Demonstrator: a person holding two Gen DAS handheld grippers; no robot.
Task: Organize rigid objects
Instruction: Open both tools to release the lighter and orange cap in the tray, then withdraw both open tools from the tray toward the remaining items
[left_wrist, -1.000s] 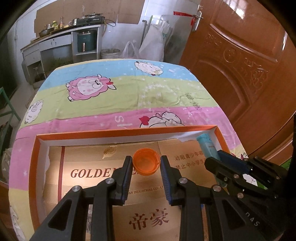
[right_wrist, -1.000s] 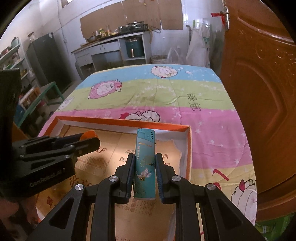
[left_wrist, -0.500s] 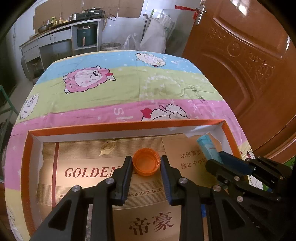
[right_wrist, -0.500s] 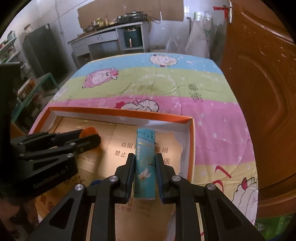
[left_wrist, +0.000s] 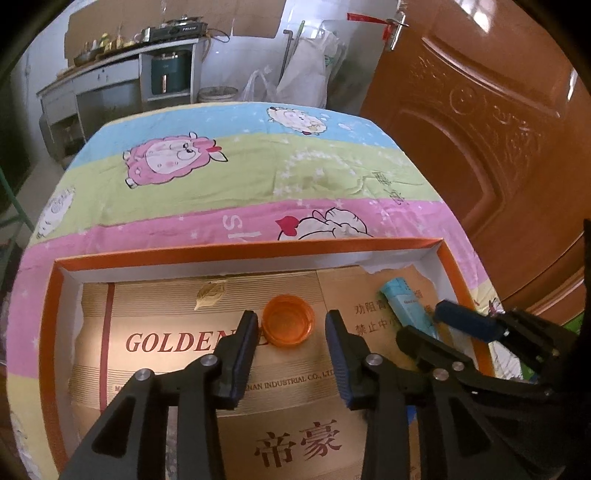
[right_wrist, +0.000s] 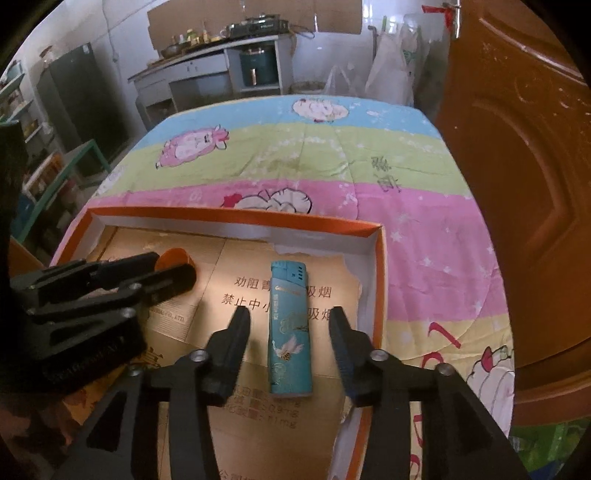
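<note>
A: Inside the orange-rimmed box (left_wrist: 255, 250), what lies where?
B: Orange cap (left_wrist: 288, 320) sits on the cardboard floor between the left tool (left_wrist: 291, 328) fingers, spread wide, not touching.
A: Right side?
B: Teal lighter (right_wrist: 289, 327) lies flat, right tool (right_wrist: 290, 323) wide apart around it. Sheep-print cloth (right_wrist: 332, 155) beyond; wooden door (right_wrist: 517, 184) right.

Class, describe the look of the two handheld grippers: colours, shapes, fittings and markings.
Both the left gripper and right gripper are black plastic with angular, triangular cut-out arms, silver round screws at the joints and ribbed blue pads lining the fingers. No cables or sleeves show.
</note>
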